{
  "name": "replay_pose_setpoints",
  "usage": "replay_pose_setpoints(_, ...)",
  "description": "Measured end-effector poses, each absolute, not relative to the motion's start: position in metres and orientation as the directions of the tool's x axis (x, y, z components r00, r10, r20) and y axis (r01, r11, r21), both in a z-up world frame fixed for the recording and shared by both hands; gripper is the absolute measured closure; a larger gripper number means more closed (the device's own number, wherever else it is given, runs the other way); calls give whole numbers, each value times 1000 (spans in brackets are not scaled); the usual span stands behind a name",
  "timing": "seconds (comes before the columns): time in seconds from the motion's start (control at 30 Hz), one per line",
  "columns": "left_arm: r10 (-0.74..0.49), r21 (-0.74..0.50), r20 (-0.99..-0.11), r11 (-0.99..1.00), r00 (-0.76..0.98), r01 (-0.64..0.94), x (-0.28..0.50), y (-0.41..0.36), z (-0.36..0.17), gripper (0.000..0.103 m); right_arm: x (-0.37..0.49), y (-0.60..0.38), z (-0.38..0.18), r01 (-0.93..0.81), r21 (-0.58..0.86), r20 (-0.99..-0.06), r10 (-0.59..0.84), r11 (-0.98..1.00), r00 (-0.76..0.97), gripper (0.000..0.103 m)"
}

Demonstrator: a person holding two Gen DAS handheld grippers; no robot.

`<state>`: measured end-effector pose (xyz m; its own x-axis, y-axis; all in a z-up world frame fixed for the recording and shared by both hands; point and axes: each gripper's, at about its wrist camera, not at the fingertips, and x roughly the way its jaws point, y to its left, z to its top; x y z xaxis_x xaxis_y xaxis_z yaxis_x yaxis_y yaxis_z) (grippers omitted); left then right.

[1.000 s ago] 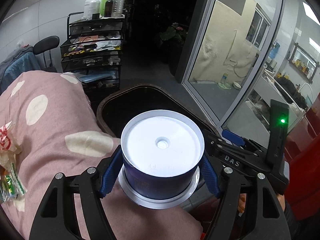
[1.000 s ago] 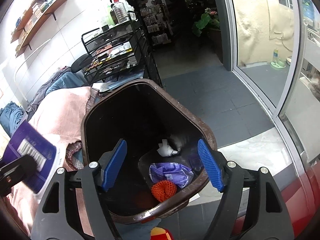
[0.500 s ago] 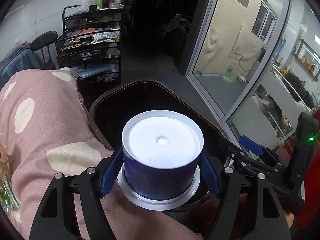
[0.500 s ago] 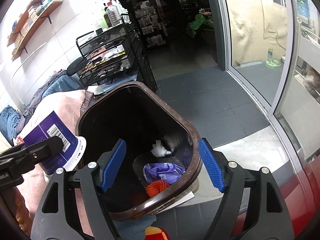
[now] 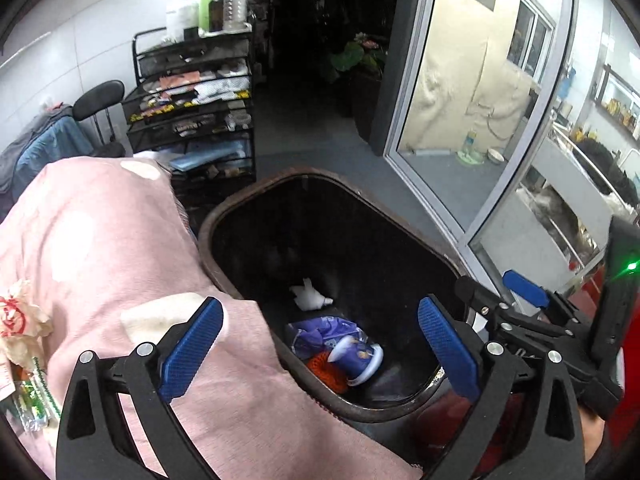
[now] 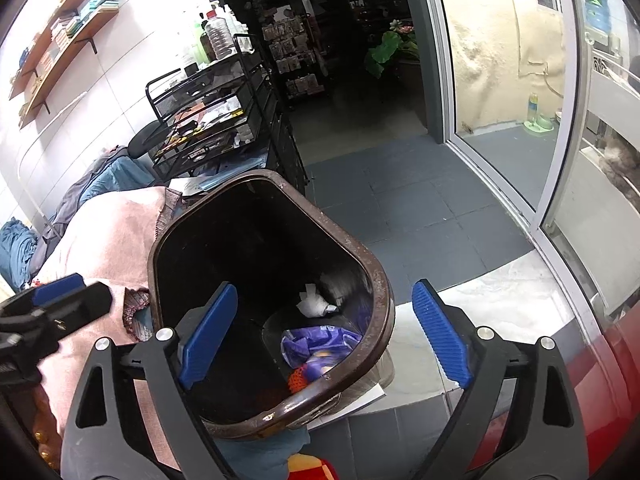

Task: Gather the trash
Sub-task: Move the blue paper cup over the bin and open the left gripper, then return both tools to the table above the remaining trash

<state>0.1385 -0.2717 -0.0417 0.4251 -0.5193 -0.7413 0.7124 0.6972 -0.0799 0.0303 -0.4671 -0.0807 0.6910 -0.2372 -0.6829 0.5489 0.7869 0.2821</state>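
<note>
Purple-labelled, the white-rimmed plastic cup [image 5: 356,360] lies inside our dark brown plastic bin [image 5: 256,196]; left gripper [image 5: 320,344] and right gripper [image 6: 320,336] gape empty; crumpled wrappers [image 5: 24,320] await on the pink spotted cloth [image 5: 100,232].

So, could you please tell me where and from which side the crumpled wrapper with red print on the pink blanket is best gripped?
Probably from above, with the left gripper, which is open and nearest. Pinch the raised, bunched top of the crumpled wrapper: it lies loose on the soft pink blanket, so a side approach would likely just push it along.
</note>
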Motion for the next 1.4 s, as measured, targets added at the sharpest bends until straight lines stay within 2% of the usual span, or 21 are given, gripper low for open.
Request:
replay_pose_setpoints(0.3,-540,-76,-672,731,507,678,130,-233,-14,6,41,-443,-70,455,279,-660,-176,845,731,15)
replay_pose_setpoints(0.67,-498,-78,-613,810,613,581,126,-160,2,5,70,-393,-55,315,307,-644,-48,898,763,15)
replay_pose_setpoints(1.4,-273,-90,-633,955,724,282,134,0,-12,6,129,-254,-19,-66,284,-563,222,957,796,13)
